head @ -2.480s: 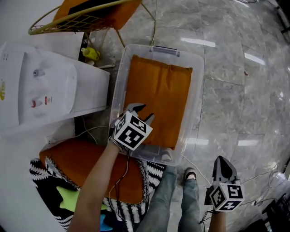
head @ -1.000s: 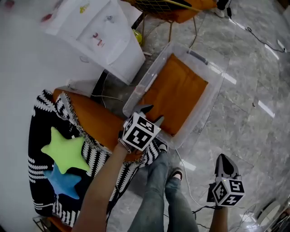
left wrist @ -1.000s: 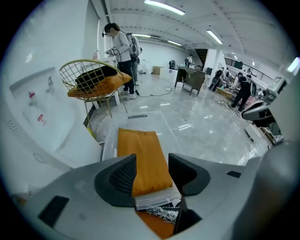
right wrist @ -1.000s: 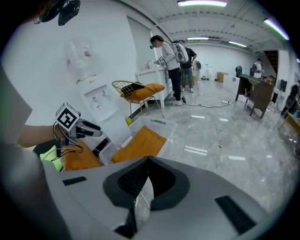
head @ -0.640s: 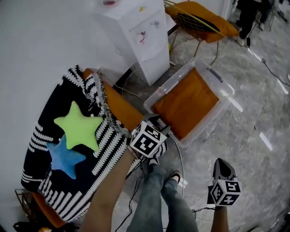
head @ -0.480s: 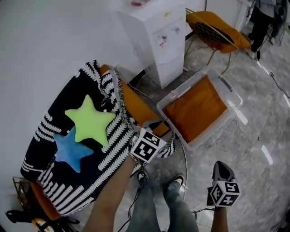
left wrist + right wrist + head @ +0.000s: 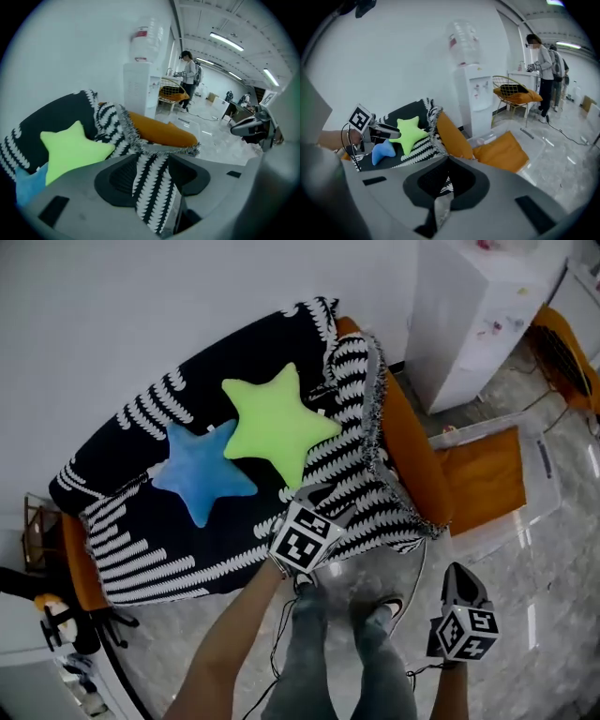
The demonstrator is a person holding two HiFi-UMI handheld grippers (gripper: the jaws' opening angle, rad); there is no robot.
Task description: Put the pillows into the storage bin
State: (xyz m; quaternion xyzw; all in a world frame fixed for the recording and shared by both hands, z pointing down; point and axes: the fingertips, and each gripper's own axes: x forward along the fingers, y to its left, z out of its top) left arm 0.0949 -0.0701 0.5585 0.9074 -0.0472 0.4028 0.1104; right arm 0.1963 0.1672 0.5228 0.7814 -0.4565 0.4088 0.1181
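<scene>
Left hand-held gripper (image 7: 326, 501) hovered w/ jaws apart over striped throw (image 7: 150, 540) edge, right hand-held gripper (image 7: 461, 572) hung low, jaws together, green star pillow (image 7: 277, 423) & blue star pillow (image 7: 200, 472) lay on sofa, orange pillow (image 7: 487, 479) sat in storage bin (image 7: 548, 474).

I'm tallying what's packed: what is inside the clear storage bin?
An orange pillow lies in the bin, covering nearly all its floor. Anything beneath that pillow is hidden.
</scene>
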